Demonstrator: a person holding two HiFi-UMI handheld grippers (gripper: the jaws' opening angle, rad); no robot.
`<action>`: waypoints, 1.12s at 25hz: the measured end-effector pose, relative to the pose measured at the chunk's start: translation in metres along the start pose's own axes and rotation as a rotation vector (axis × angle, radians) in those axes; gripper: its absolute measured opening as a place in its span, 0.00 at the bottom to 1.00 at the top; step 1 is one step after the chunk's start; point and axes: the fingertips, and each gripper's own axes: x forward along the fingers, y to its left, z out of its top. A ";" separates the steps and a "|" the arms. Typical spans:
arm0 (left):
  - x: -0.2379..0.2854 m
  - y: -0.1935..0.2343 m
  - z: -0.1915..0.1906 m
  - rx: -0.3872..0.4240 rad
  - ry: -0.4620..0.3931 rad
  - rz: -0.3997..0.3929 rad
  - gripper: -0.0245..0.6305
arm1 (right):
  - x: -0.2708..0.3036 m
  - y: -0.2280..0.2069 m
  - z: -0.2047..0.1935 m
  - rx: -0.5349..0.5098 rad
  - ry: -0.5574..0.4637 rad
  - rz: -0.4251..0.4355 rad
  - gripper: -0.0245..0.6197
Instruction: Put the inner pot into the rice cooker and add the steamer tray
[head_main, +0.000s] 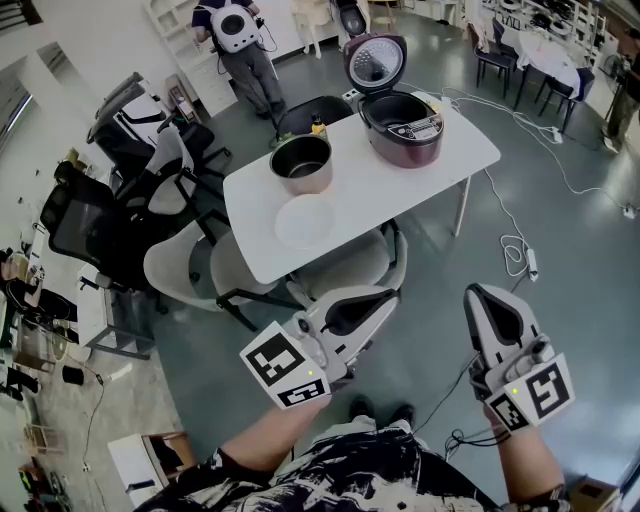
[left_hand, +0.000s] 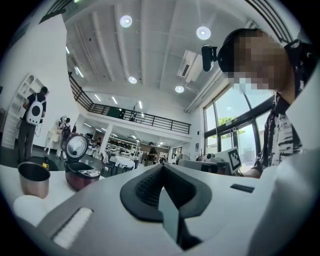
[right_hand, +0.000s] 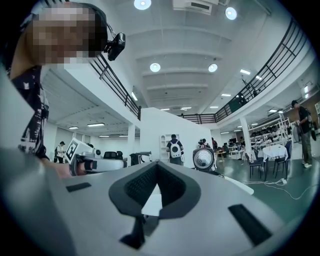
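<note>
The round stainless-steel inner pot (head_main: 304, 181) stands upright and empty on the white table (head_main: 385, 195), near its far-left part, outside the cooker. At the pot's 6 o'clock, just beside it but apart, the flat white round steamer tray (head_main: 305, 221) lies on the tabletop. At the pot's 2 o'clock sits the dark red rice cooker (head_main: 405, 142), its lid tipped up and back, its well open and bare. The pot and the cooker do not touch.

A black chair (head_main: 312, 110) stands at the table's 12 o'clock edge, close behind the pot. A grey-white chair (head_main: 352, 265) is pushed under the 6 o'clock edge, between the table and the grippers. Several black office chairs (head_main: 85, 225) crowd the 9 o'clock side. A white cable (head_main: 515, 250) trails over the floor at 3 o'clock, and a person with a white backpack (head_main: 238, 30) stands well beyond the table at 11 o'clock.

The left gripper (head_main: 384, 297) is held off the table at about 6 o'clock, its jaws pressed together with nothing between them. The right gripper (head_main: 476, 293) is at about 5 o'clock, well apart from the table, jaws likewise closed on nothing. Both point level toward the table.
</note>
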 end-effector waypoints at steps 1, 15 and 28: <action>0.001 0.000 0.000 0.000 0.000 0.000 0.04 | 0.000 -0.001 0.000 -0.003 0.002 -0.001 0.03; 0.005 0.008 -0.004 -0.013 -0.001 0.003 0.04 | 0.009 -0.011 0.012 0.031 -0.106 0.014 0.79; 0.061 0.006 -0.017 -0.026 0.020 0.022 0.04 | -0.022 -0.068 0.003 0.035 -0.054 0.015 0.79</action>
